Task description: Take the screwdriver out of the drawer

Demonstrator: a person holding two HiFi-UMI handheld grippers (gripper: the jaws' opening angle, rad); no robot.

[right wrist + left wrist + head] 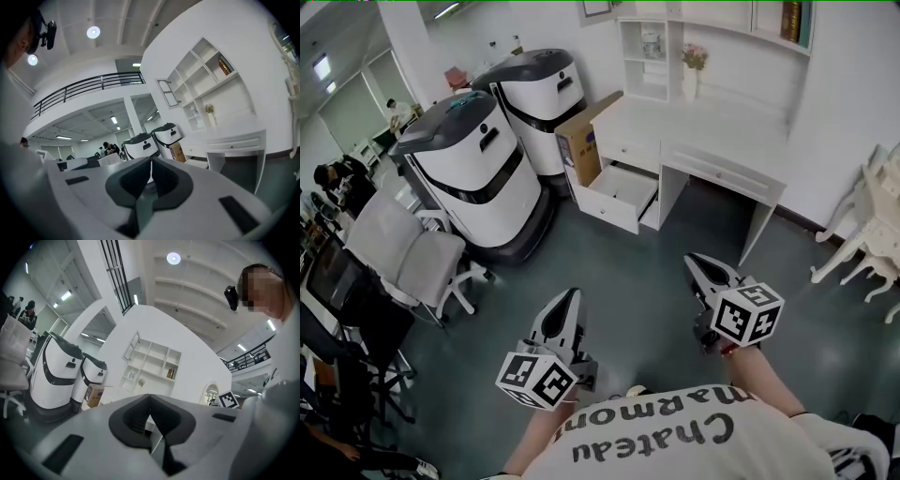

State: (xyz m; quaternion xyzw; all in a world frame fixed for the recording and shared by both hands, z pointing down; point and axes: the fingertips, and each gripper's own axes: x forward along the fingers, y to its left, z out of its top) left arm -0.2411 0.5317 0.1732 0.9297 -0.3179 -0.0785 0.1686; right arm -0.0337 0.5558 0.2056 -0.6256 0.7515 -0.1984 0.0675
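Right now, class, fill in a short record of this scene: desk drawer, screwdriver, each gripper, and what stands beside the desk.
Drawer: pulled open, at the left end of the desk
Screwdriver: not visible from here
Left gripper: shut, empty, short of the desk
Right gripper: shut, empty, short of the desk
Beside desk: cardboard box, two white machines

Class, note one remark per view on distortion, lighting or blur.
Head view: sharp and evenly lit, the desk leaning from wide-angle bending, with a soft shadow beneath it. Left gripper view: black rounded corners, and a ceiling lamp glaring white. Right gripper view: the balcony railing is bowed by the fisheye lens.
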